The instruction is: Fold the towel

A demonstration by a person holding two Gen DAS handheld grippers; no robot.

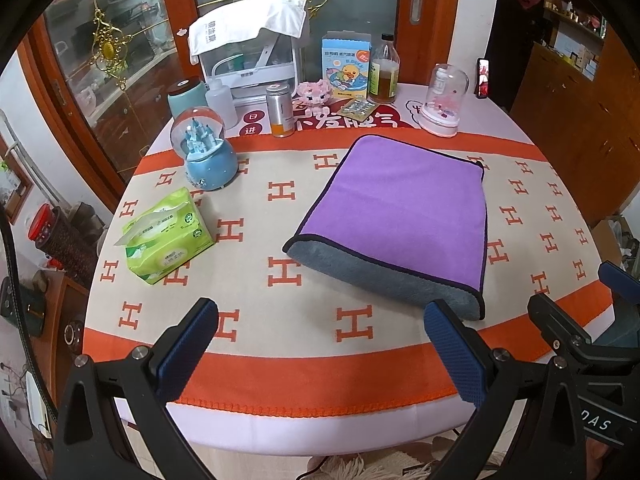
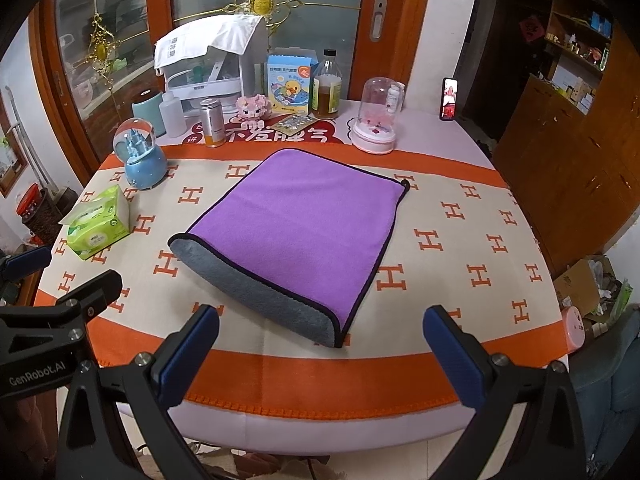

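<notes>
A purple towel [image 1: 404, 208] with a grey underside and dark trim lies folded on the table, its grey fold toward me. It also shows in the right wrist view [image 2: 296, 224]. My left gripper [image 1: 320, 344] is open and empty, held near the table's front edge, left of the towel's near corner. My right gripper [image 2: 320, 348] is open and empty, just in front of the towel's near corner. The right gripper [image 1: 600, 320] also shows at the right edge of the left wrist view, and the left gripper [image 2: 60, 296] at the left edge of the right wrist view.
The table [image 1: 280, 364] has an orange and cream cloth. A green tissue pack [image 1: 168, 236] and a blue snow globe [image 1: 206, 152] stand at the left. Bottles, a can [image 1: 282, 110], a duck box and a glass dome [image 1: 444, 100] line the back.
</notes>
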